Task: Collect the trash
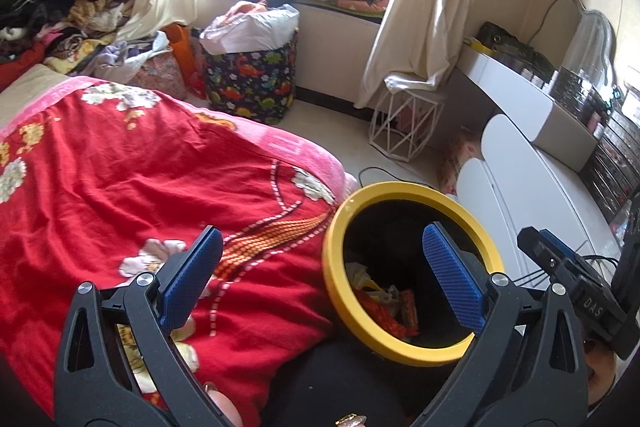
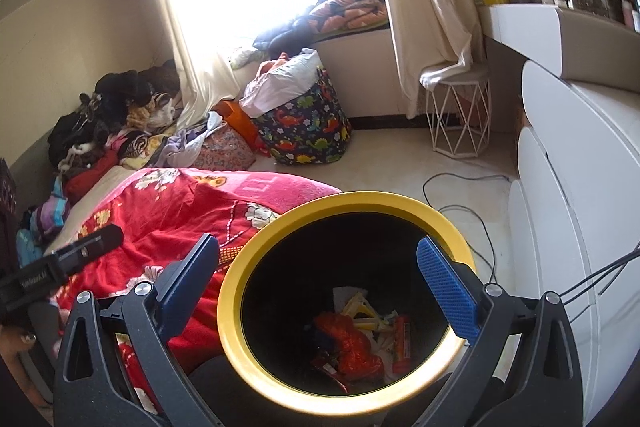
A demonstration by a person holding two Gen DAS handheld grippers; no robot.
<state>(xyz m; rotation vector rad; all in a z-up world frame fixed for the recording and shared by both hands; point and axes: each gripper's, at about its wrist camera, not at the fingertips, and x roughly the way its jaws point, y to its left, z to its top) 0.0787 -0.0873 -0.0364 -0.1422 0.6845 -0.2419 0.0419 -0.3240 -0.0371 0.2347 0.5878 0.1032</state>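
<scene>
Left wrist view
Left gripper: fingers spread wide, nothing between the pads.
Trash bin: black with a yellow rim, standing between the two fingers and nearer the right one, whose blue pad overlaps the opening.
Wrappers: red, orange and pale scraps lying at the bottom of the bin, just inside the right finger.
Red blanket: flowered, spread behind and beyond the left finger.
Right gripper: a dark finger shows past the right finger, at the frame edge.

Right wrist view
Right gripper: fingers fully apart, holding nothing.
Trash bin: directly between and ahead of the fingers, its mouth filling the gap.
Wrappers: a crumpled red bag and yellow-white pieces at the bin's bottom.
Dinosaur-print basket: well beyond the fingertips, by the window.
</scene>
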